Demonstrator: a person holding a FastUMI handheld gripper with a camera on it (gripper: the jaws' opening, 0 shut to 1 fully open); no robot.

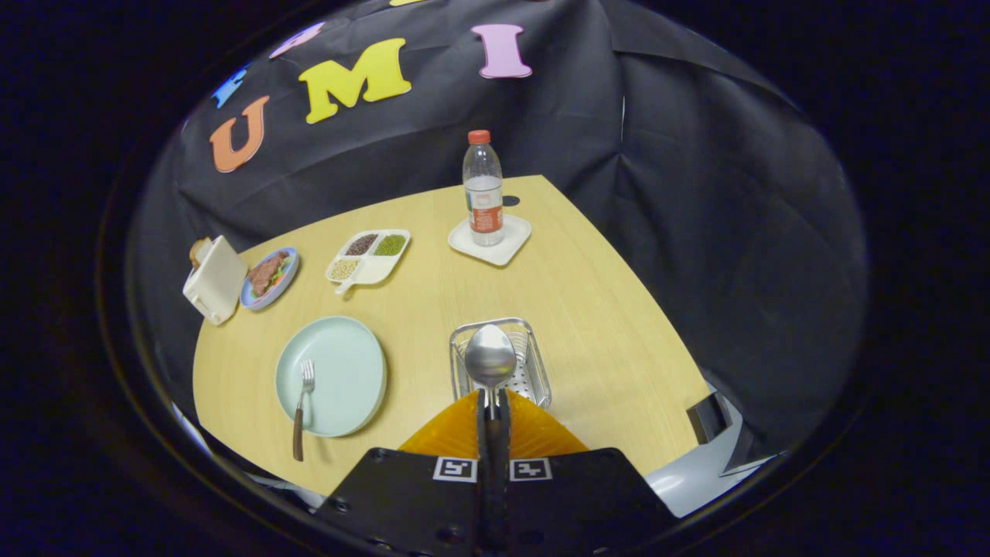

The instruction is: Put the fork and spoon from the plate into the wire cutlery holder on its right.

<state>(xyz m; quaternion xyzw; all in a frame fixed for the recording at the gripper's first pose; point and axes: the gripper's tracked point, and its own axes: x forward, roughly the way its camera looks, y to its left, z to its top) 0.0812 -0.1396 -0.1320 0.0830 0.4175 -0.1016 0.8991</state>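
Observation:
My gripper point(493, 398) is shut on the handle of a metal spoon point(490, 359), whose bowl points forward and hangs above the wire cutlery holder point(536, 363) on the wooden table. The orange fingers point(452, 433) press together around the handle. Left of the holder lies a pale green plate point(344, 371). A fork point(302, 406) with a brown handle rests on the plate's left side, tines on the plate, handle reaching over the near rim.
Beyond the holder, a water bottle point(483, 189) stands on a white square coaster point(503, 246). A divided dish point(368, 255) of beans, a small blue plate point(269, 277) of food and a white box point(214, 280) sit at the far left. The table's edge point(665, 340) runs to the right.

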